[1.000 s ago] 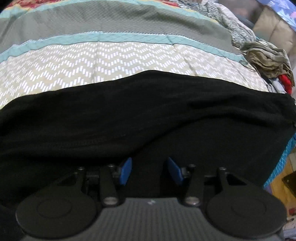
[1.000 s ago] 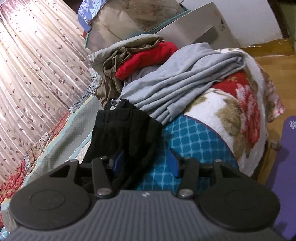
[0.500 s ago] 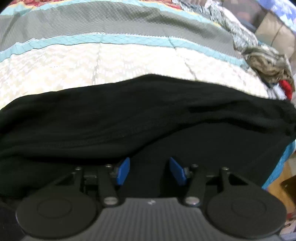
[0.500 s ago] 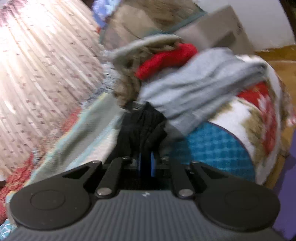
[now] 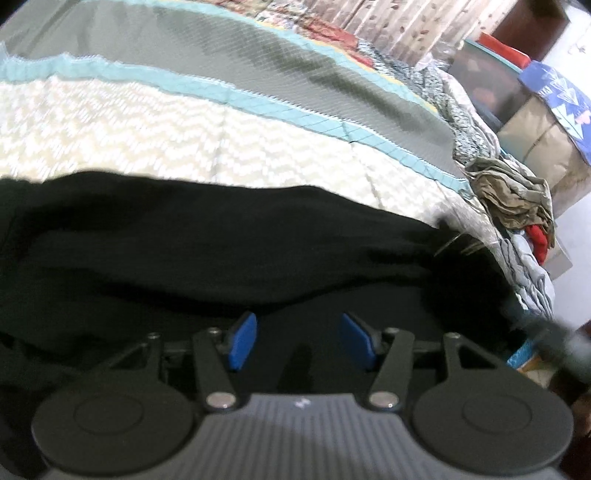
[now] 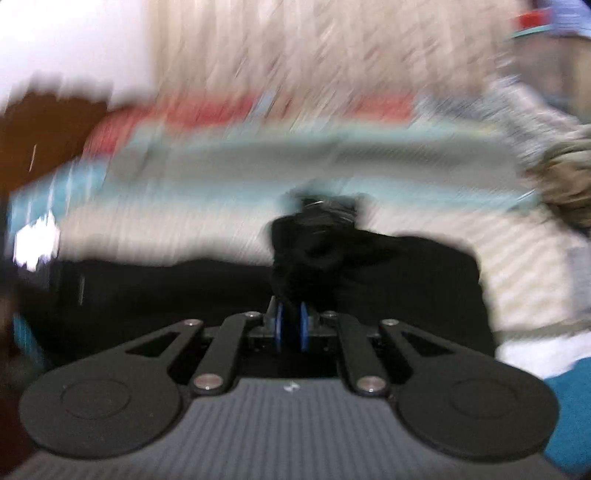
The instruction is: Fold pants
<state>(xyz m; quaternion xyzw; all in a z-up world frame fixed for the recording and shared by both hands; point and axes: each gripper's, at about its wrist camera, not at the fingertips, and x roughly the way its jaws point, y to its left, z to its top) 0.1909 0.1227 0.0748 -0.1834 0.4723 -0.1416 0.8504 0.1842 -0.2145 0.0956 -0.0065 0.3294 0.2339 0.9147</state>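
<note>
Black pants [image 5: 229, 251] lie stretched across the patterned bedspread [image 5: 184, 122]. My left gripper [image 5: 299, 341] is open, its blue pads spread just above the near edge of the pants, holding nothing. In the right wrist view, which is heavily blurred, my right gripper [image 6: 290, 326] is shut on a bunched end of the black pants [image 6: 314, 254] and holds it lifted over the rest of the garment.
A heap of other clothes, olive [image 5: 517, 199], red and grey, sits at the right end of the bed. Boxes and a bag [image 5: 535, 122] stand behind it. A curtain [image 5: 388, 26] hangs beyond the bed.
My right gripper closed on the end of the pants and swung fast to the left with it. My left gripper stayed open over the pants and turned slightly right.
</note>
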